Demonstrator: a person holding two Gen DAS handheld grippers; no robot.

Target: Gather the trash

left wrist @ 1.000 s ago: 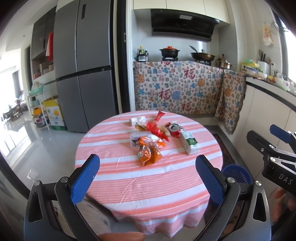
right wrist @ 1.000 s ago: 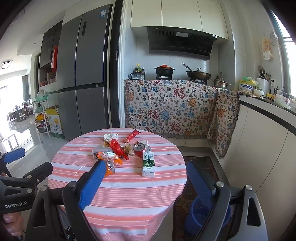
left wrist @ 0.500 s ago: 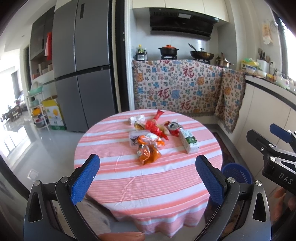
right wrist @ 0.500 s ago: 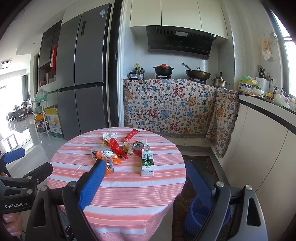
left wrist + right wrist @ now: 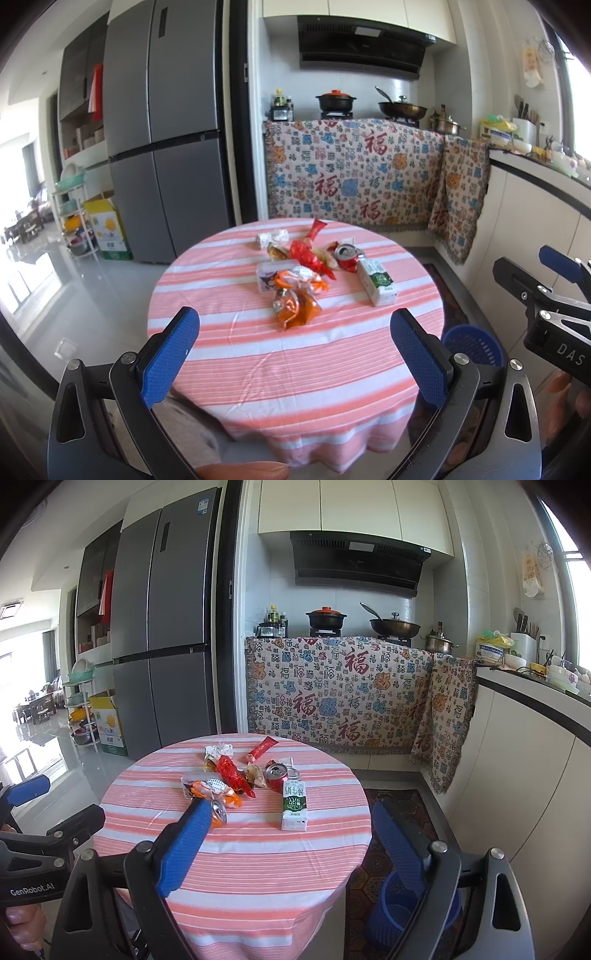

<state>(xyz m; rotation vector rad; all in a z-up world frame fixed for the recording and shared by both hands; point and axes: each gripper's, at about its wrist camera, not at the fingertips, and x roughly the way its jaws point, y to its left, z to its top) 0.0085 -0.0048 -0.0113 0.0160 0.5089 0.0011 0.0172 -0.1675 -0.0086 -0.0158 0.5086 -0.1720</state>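
Pink and white stripes cover the round table (image 5: 295, 362), which stands in a kitchen in front of a grey refrigerator (image 5: 166, 129) and a counter draped with a patterned cloth (image 5: 351, 177). The trash lies in a loose group near the middle of the table, toward its far side. A crumpled orange snack bag (image 5: 297, 306) is the nearest piece. Behind it lie a small clear plastic box (image 5: 271, 273), a red wrapper (image 5: 308, 254) and a long red sachet (image 5: 317, 229) near the far edge. A crushed red can (image 5: 347, 254) lies on its side, just beside a white and green milk carton (image 5: 376, 282) that also lies flat. A crumpled white wrapper (image 5: 271, 237) is at the far left of the group.

On the floor to the right of the table stands a blue plastic basket (image 5: 474, 345).

The left gripper (image 5: 295, 350) has its blue pads wide apart with nothing between them. The right gripper (image 5: 291, 849) is also spread wide and holds nothing. Both hang before the near edge of the table, well apart from the trash.
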